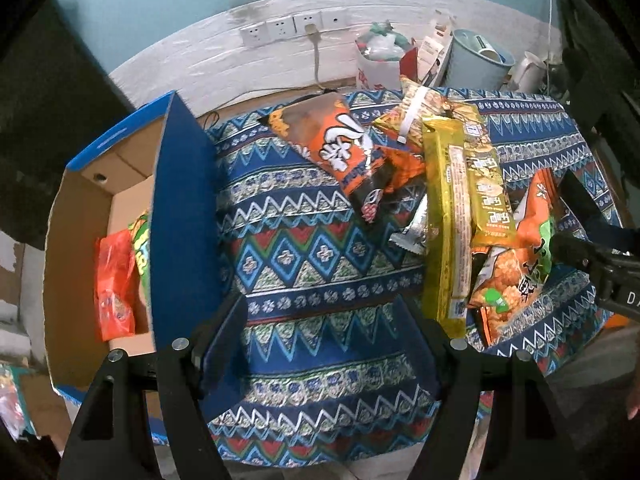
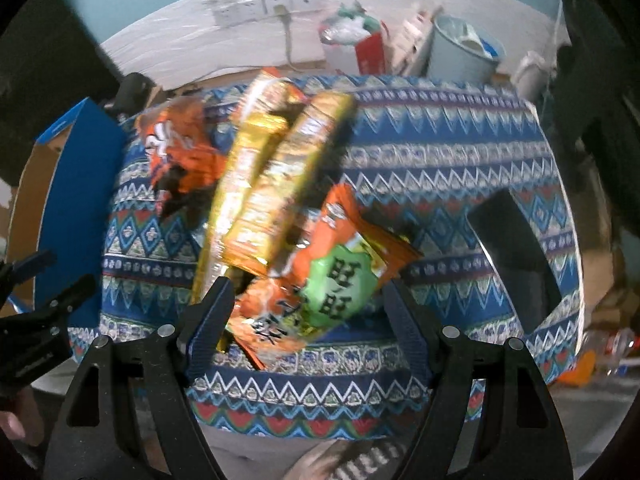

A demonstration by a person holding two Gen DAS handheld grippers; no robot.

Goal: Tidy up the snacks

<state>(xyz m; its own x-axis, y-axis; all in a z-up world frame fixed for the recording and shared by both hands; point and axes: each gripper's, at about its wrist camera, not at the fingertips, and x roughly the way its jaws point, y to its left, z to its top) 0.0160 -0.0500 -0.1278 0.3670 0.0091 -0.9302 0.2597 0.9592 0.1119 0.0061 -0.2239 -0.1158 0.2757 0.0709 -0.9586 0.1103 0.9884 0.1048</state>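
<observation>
Snack packets lie in a heap on the patterned tablecloth. An orange and green packet lies nearest my right gripper, which is open with its fingers on either side of the packet's lower end. Long yellow packets and an orange and black packet lie beside it. My left gripper is open and empty above bare cloth, next to the blue cardboard box. The box holds a red packet and a green one. The right gripper also shows at the left wrist view's right edge.
A pale blue bin, a white bag of rubbish and a white kettle stand behind the table by the wall. A dark rectangular object lies on the cloth at the right. Wall sockets with a cable are behind.
</observation>
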